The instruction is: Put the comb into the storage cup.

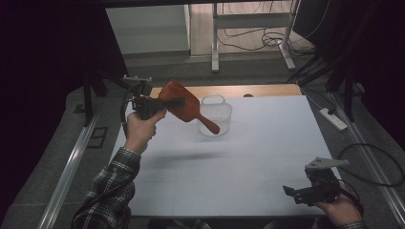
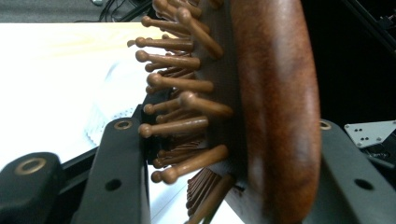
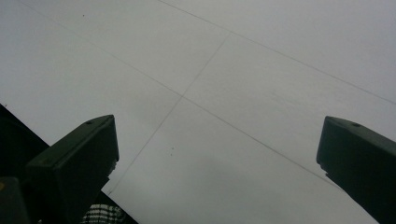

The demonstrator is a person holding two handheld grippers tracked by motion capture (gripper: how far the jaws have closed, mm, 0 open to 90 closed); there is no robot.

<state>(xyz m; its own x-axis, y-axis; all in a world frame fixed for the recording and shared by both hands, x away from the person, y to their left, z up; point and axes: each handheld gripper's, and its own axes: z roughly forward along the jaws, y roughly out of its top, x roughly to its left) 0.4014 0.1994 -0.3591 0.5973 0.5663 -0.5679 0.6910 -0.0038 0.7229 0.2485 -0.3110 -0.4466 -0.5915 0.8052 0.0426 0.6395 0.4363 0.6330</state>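
A wooden hairbrush (image 1: 180, 102), reddish brown with a broad oval head and a short handle, is held in the air above the far left part of the white counter (image 1: 248, 162). It is clamped by its head in the left gripper (image 1: 168, 102), whose two black jaws are closed against it. In the left gripper view the hairbrush (image 2: 275, 107) is seen edge-on: one jaw presses the smooth rounded back, the other sits among the round-tipped wooden bristles (image 2: 187, 84). The brush is tilted, with its handle sloping down towards a white slatted basket (image 1: 216, 114).

The basket stands upright on the counter near its far edge, just beside and partly behind the brush; the handle end is seen in front of the basket's wall, and whether the two touch cannot be told. A faint shadow lies on the counter on the near side of the basket.

The left hand (image 1: 141, 130), in a plaid sleeve, is raised to the left of the basket. The right gripper (image 1: 298, 192) rests well apart from the basket, at the near right corner of the counter, its jaws spread wide and holding nothing. In the right gripper view, bare white counter (image 3: 224, 93) is seen between them.
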